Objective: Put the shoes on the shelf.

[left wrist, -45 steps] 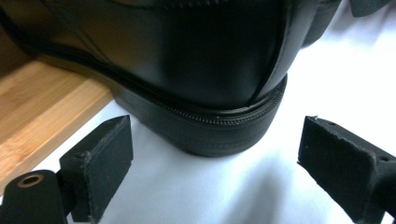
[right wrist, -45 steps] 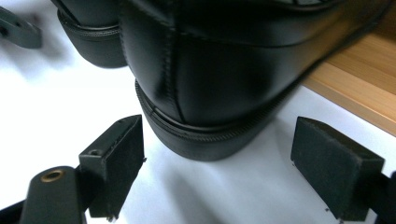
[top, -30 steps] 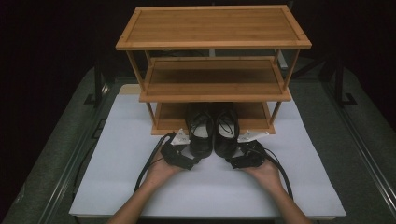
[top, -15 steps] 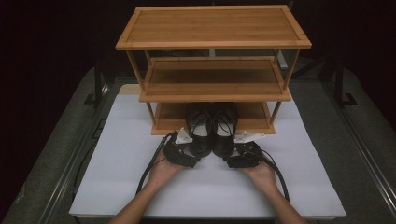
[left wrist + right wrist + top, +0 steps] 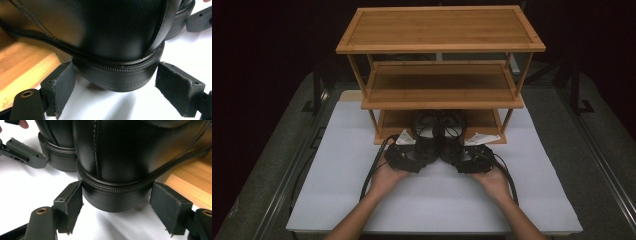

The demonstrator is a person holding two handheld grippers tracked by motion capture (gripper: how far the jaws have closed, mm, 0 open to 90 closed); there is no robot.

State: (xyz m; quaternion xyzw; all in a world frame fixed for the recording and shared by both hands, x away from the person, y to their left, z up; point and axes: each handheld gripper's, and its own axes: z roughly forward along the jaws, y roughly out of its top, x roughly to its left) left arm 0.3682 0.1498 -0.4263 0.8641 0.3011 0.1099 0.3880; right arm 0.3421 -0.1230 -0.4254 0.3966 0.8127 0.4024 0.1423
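The left gripper [image 5: 113, 92] stands with its jaws apart around the heel of the left shoe [image 5: 100, 32]; the right gripper [image 5: 116, 207] likewise brackets the right shoe [image 5: 130, 152], pads not pressing. Two black leather shoes, toes on the bottom shelf [image 5: 484, 120] of the three-tier rack [image 5: 439, 30], heels overhanging its front edge. Stiff, smooth, probably moderately heavy; the firm heel rim looks like the best hold.

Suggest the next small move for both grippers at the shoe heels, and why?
Probably ease both grippers back. The left gripper and right gripper each straddle a heel with pads off the rubber, and the left shoe and right shoe lie toes-in on the rack's bottom shelf, heels overhanging the white mat.
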